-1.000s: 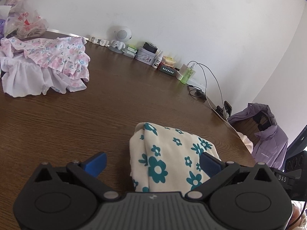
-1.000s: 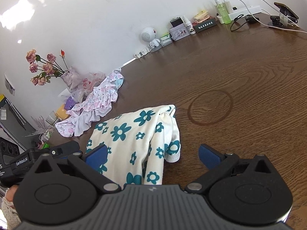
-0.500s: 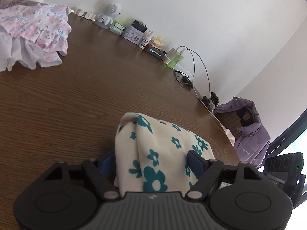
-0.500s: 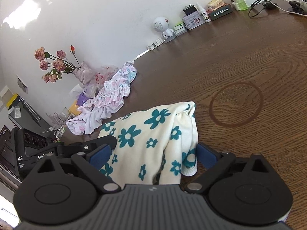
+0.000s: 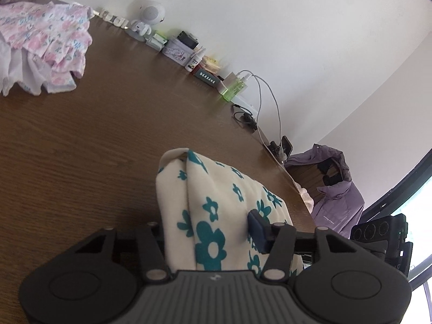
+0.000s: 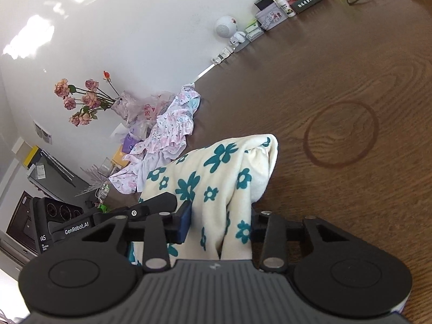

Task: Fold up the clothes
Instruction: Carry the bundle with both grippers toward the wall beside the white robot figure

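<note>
Both grippers, left (image 5: 208,232) and right (image 6: 220,224), were closing on the near edge of a cream shirt (image 5: 216,202) with teal flowers, bunched on the wooden table (image 5: 94,135). Its folding looked barely begun. Beyond the shirt, a pink dress (image 6: 167,135) lay unfolded.
</note>
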The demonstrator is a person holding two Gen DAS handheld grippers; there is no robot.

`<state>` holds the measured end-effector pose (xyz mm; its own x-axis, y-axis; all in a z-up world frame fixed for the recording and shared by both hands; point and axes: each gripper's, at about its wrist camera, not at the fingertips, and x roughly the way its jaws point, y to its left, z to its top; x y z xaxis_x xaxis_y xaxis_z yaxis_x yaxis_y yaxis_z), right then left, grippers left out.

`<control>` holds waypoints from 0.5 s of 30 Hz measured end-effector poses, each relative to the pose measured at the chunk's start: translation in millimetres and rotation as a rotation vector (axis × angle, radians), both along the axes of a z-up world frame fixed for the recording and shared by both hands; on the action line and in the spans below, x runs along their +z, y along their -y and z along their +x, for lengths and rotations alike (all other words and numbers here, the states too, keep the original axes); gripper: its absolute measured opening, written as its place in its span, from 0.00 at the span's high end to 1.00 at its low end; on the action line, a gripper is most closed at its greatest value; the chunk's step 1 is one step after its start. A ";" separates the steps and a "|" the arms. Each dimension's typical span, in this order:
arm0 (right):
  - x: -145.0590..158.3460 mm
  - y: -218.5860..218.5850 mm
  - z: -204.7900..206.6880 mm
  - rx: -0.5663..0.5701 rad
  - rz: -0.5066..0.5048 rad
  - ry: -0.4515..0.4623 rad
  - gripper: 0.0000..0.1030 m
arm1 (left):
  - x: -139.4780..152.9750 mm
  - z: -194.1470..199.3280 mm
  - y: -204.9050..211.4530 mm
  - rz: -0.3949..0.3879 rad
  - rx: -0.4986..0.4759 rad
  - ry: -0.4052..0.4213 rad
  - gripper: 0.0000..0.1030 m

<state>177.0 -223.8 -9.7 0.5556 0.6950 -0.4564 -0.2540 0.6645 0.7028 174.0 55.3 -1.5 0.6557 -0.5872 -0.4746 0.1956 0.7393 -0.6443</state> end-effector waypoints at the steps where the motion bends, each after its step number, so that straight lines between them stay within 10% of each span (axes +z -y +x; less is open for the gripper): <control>1: 7.2 0.1 3.5 0.006 -0.005 0.011 0.64 | 6.5 3.0 -0.3 -0.003 0.003 0.012 0.50; 15: 113.5 -1.4 182.8 -0.017 -0.087 0.164 0.64 | 115.1 186.4 6.3 0.100 0.082 0.146 0.48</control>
<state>359.8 -222.3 103.8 0.6386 0.6468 -0.4169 -0.3490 0.7262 0.5923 360.4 49.0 113.7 0.7657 -0.4834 -0.4242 0.2180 0.8156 -0.5360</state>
